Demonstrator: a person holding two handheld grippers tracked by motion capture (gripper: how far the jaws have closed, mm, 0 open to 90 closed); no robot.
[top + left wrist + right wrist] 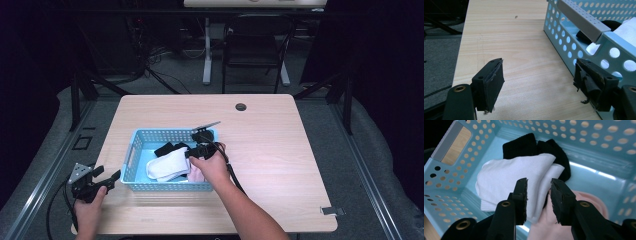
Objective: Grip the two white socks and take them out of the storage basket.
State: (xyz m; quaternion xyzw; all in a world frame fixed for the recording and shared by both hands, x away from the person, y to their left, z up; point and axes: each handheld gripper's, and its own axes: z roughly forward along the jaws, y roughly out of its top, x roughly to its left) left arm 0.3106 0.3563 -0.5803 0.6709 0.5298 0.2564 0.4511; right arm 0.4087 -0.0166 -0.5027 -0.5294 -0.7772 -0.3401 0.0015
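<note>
While both grippers were at the table (280, 150), the holdings were entered as follows

Item one: basket (131, 150), pale blue perforated plastic with a grey handle strip, standing on the wooden table towards its near left part. Contents: white sock (506, 182), folded, lying on top; black sock (524, 145), beneath and behind the white one, nearer the far wall; pink cloth (584, 200), at the basket's near side, partly under the white sock.

Item two: right gripper (538, 200), held in the right hand (212, 167) over the basket's near right part, pointing down into it. Jaws part-way closed with a gap between them, standing over the edge of the white sock; the pads did not press on the fabric and nothing was held.

Item three: left gripper (539, 82), held in the left hand (89, 207) at the table's near left corner, just beside the basket's left end wall. Jaws wide apart, nothing between them, bare wood beneath. Right-hand pad covering frayed and peeling
</note>
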